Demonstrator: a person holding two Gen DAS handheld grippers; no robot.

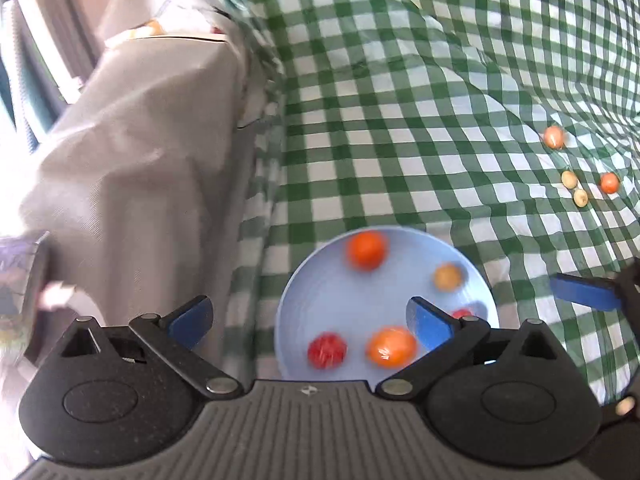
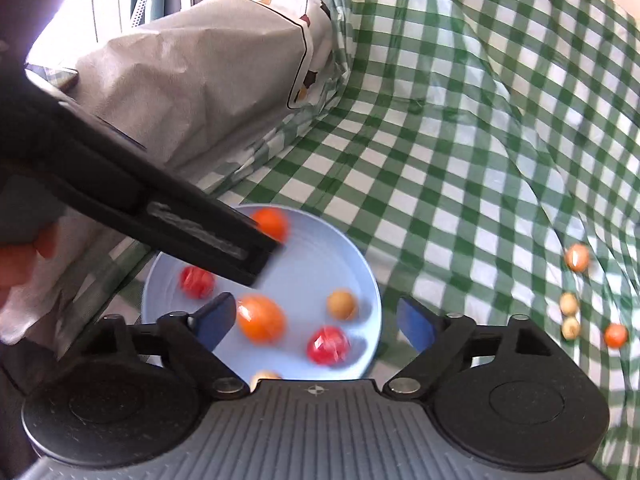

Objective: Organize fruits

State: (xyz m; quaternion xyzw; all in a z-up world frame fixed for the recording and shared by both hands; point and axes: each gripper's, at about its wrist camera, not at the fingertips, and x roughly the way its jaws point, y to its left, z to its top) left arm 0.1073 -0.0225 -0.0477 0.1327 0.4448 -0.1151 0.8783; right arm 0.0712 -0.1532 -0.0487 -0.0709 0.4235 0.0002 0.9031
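Fruit rolling loose is the main risk at this moment. Nearest, the blue plate (image 2: 368, 292) holds several round pieces: a large orange fruit (image 2: 261, 318), a red one (image 2: 329, 346) just beside it, a tan one (image 2: 342, 305), a second red one (image 2: 196, 281) and another orange one (image 2: 271, 224) at the plate's far rim. They look blurred, so they may be moving, and the shallow rim could let one spill onto the cloth.

Both tools hang over the plate with jaws spread and nothing between them: the right gripper (image 2: 316, 322) above its near side, the left gripper (image 1: 310, 322) likewise, with its body crossing the plate's far left in the right wrist view. A careless descent could knock the plate or bump the other gripper.

Farther out, well right of the plate, four small fruits (image 2: 570, 304) lie on the rumpled green checked cloth (image 2: 460, 128); its folds could send them rolling when nudged. Beyond the plate, a grey draped bundle (image 2: 192, 80) crowds the left side.
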